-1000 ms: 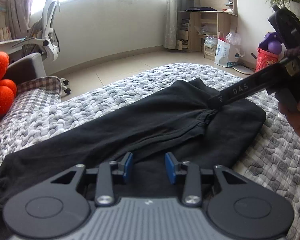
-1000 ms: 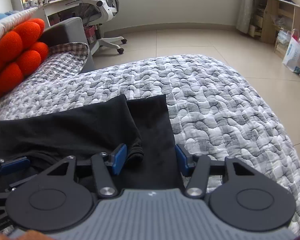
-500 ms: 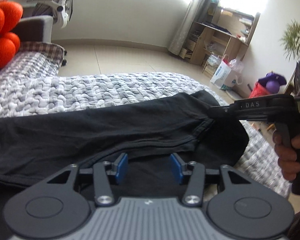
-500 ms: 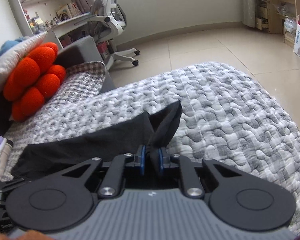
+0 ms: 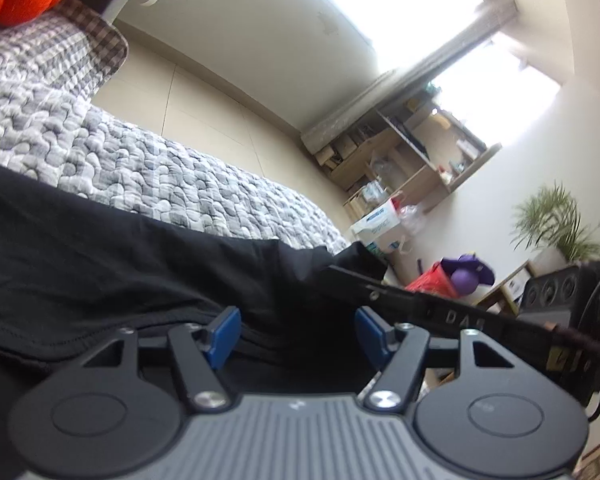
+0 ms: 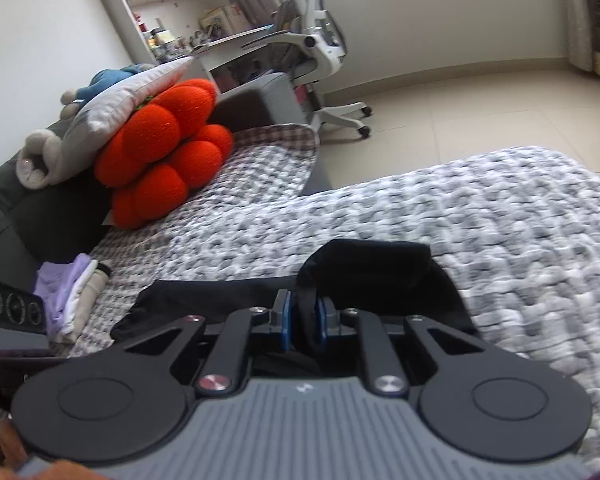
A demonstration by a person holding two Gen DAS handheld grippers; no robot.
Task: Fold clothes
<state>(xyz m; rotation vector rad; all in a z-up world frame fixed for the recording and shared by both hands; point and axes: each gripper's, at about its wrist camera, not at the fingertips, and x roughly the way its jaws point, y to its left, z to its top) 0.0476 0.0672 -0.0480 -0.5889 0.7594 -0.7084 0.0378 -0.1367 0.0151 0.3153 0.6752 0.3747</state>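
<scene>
Left wrist view: black garment (image 5: 100,264) spread across grey quilted bed cover (image 5: 148,168), folded edge running just ahead of left gripper (image 5: 296,332). Blue pads (image 5: 222,334) well apart, jaws just been opening, cloth lying under and between them but not pinched. Right gripper (image 5: 340,270) reaching in from the right, tip on the garment's far end. Best now, as a judgement: keep left clear or re-pinch the near hem, let right carry its end over flat and square, no dragging.

Right wrist view: right gripper (image 6: 302,316) pads close together, clamped on a bunched fold of black garment (image 6: 372,268), corner lifted off grey quilted bed cover (image 6: 500,216). Small stack of folded clothes (image 6: 72,296) at left by the orange cushion (image 6: 164,148), well apart.
</scene>
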